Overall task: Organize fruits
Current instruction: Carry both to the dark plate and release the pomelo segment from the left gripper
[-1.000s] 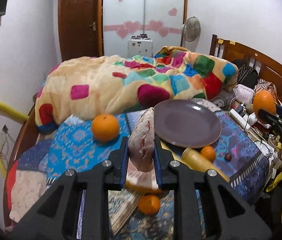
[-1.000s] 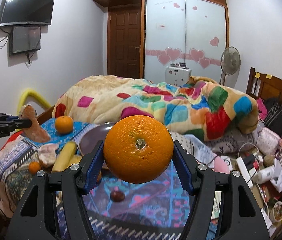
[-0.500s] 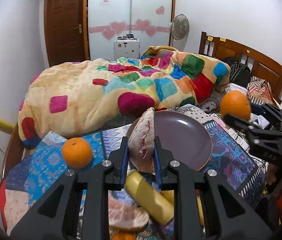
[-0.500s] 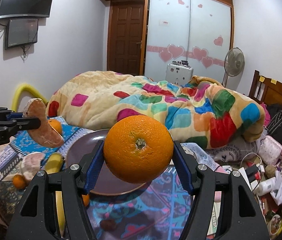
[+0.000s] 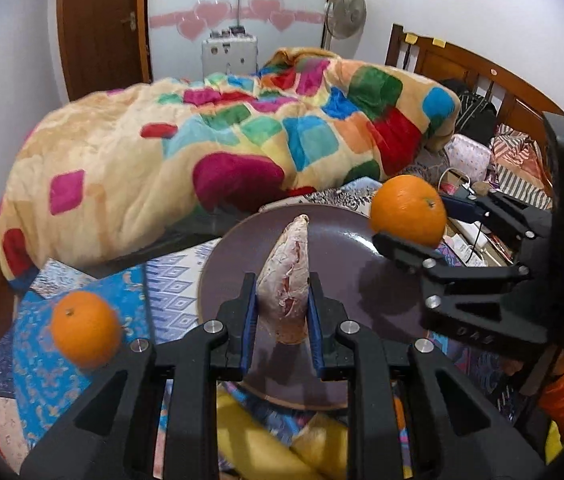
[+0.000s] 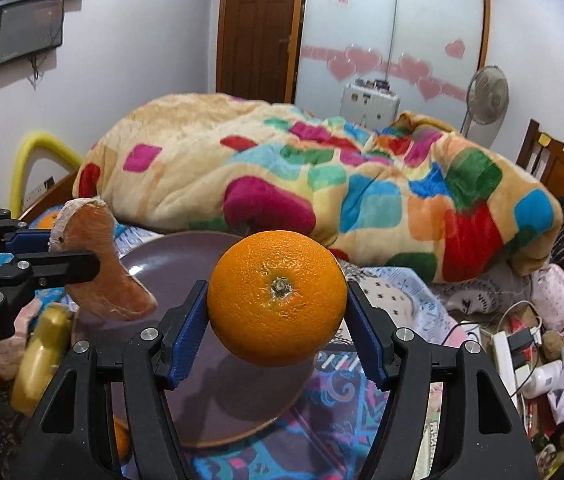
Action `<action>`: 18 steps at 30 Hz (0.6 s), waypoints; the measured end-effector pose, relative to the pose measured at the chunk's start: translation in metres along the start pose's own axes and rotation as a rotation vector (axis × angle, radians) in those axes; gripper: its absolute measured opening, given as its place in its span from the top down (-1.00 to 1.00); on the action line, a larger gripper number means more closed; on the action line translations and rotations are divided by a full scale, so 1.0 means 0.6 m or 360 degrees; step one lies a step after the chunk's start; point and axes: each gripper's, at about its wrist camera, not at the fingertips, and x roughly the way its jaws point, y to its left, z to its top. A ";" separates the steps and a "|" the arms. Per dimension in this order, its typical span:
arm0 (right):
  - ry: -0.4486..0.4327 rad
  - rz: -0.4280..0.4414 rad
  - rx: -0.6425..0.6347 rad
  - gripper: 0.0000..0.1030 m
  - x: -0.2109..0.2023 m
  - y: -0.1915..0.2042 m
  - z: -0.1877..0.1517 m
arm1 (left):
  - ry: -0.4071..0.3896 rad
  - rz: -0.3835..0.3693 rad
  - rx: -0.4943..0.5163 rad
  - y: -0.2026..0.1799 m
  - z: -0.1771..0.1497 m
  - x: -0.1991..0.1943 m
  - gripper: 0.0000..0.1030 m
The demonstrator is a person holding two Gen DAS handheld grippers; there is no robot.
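Both tools hover over the purple plate (image 5: 346,248) to unload: left tool (image 5: 282,312) clamps a peeled fruit segment (image 5: 286,280), right tool (image 6: 278,320) grips an orange (image 6: 276,296) (neither touching it).

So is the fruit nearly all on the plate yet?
Not yet. The round purple plate holds nothing so far. In hand: the left gripper clamps a pale pink pomelo wedge, the right gripper a big orange, both above it. Left on the cloth: a smaller orange and yellow bananas.
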 end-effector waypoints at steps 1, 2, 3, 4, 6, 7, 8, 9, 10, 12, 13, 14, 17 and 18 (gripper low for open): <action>0.0024 0.0005 -0.0002 -0.22 0.009 0.000 0.002 | 0.0022 -0.0004 -0.0006 0.000 0.004 0.008 0.57; 0.0043 0.0004 -0.0008 -0.22 0.016 -0.001 0.003 | 0.0026 -0.0007 -0.0017 0.002 0.008 0.014 0.57; 0.0059 -0.0002 -0.0019 -0.22 0.022 0.000 0.004 | 0.0031 -0.0011 -0.0023 0.002 0.013 0.017 0.57; 0.0073 -0.0017 -0.0041 -0.22 0.030 0.002 0.006 | 0.0044 -0.0023 -0.0031 0.004 0.019 0.021 0.57; 0.0092 -0.0019 -0.0055 -0.22 0.039 0.003 0.009 | 0.0061 -0.0034 -0.0045 0.006 0.026 0.028 0.57; 0.0107 0.0000 -0.0050 -0.22 0.044 0.003 0.013 | 0.0068 -0.0028 -0.0052 0.008 0.029 0.031 0.57; 0.0124 0.0023 -0.0042 -0.22 0.049 0.003 0.016 | 0.0077 -0.0019 -0.0054 0.009 0.031 0.034 0.56; 0.0144 0.0047 -0.0033 -0.22 0.054 0.003 0.017 | 0.0083 0.0002 -0.0056 0.011 0.031 0.037 0.54; 0.0155 0.0053 -0.0034 -0.22 0.058 0.003 0.019 | 0.0085 0.0015 -0.0057 0.013 0.031 0.038 0.52; 0.0179 0.0034 -0.0063 -0.22 0.068 0.007 0.019 | 0.0115 0.0048 -0.0051 0.016 0.030 0.045 0.43; 0.0191 0.0020 -0.0081 -0.22 0.072 0.010 0.019 | 0.0125 0.0059 -0.0054 0.018 0.029 0.048 0.42; 0.0206 0.0015 -0.0091 -0.22 0.077 0.011 0.017 | 0.0139 0.0061 -0.0064 0.023 0.027 0.051 0.39; 0.0258 0.0039 -0.0094 -0.22 0.085 0.012 0.013 | 0.0183 0.0053 -0.0099 0.035 0.024 0.058 0.29; 0.0272 0.0042 -0.0094 -0.22 0.086 0.012 0.012 | 0.0217 0.0054 -0.0111 0.038 0.022 0.063 0.21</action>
